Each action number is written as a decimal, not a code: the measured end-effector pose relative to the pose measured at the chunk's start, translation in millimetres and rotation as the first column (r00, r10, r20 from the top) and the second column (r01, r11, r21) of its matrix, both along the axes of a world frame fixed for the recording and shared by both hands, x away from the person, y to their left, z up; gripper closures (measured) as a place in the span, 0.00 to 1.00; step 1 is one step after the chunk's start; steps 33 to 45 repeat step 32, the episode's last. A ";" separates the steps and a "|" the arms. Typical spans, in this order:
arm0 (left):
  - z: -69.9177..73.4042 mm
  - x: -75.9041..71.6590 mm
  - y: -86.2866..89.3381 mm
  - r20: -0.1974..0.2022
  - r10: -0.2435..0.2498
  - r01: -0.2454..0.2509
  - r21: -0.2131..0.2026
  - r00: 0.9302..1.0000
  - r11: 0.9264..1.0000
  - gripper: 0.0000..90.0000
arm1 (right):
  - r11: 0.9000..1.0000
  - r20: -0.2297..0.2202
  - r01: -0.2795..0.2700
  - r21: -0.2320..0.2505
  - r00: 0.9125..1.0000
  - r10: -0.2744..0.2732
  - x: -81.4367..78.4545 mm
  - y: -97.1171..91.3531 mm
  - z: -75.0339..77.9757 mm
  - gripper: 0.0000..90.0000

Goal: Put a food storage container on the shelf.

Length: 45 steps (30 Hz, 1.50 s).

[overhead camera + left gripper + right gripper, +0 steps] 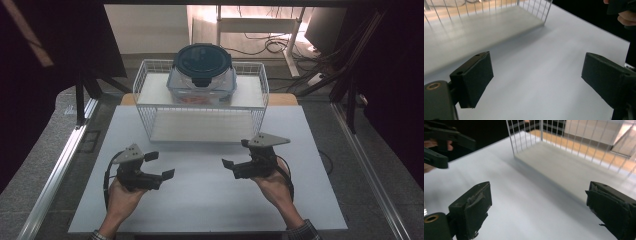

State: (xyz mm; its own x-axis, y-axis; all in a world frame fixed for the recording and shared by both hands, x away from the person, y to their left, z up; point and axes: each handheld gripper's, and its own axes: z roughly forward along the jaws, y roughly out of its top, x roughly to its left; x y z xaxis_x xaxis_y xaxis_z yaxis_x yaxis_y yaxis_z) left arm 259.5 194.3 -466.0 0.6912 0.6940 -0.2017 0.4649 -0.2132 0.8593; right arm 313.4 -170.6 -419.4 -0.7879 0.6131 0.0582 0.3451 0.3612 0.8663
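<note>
- Two hand-held grippers hover low over the white tabletop (210, 200), both empty.
- At the left, the left hand-held gripper (159, 165) has its jaws spread wide with nothing between them; only bare tabletop shows past its pads (475, 77).
- In the middle, farther back, a white wire rack (200, 100) stands on the tabletop, and a clear food container (201, 82) with a dark round lid (202, 60) sits on its upper shelf, well apart from both grippers. The lower shelf (200, 127) is bare.
- At the right, the right hand-held gripper (236, 154) is likewise wide open and holds nothing; its worn pads (477, 205) face the rack's near corner.
- Likely risks: a reach for the container could catch a jaw on the rack's raised wire rim and shove the light rack backward.
- Gripping only one side of the container could tilt it; uneven squeeze from the two sides could let it slip off the shelf.
</note>
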 end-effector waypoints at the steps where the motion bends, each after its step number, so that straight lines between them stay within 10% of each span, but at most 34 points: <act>1: -4.9 -3.4 -0.4 0.004 0.007 -0.008 0.022 1.000 1.000 0.10 | 1.000 -0.012 -0.002 -0.011 1.000 0.002 -1.4 -2.0 -5.3 0.05; 15: -39.8 -27.2 -13.0 -0.009 -0.011 0.012 0.143 1.000 0.990 0.05 | 0.998 -0.012 0.034 -0.054 0.999 -0.035 -34.8 -29.5 -49.6 0.04; 25: -70.3 -23.6 -16.1 -0.130 -0.003 0.037 0.261 0.992 0.965 0.03 | 0.988 -0.058 0.048 -0.146 0.997 -0.057 -44.5 -40.9 -75.2 0.03; 45: -72.5 -21.7 -17.3 -0.153 0.001 0.040 0.263 0.988 0.964 0.03 | 0.977 -0.109 0.037 -0.211 0.992 -0.061 -42.6 -40.0 -89.0 0.03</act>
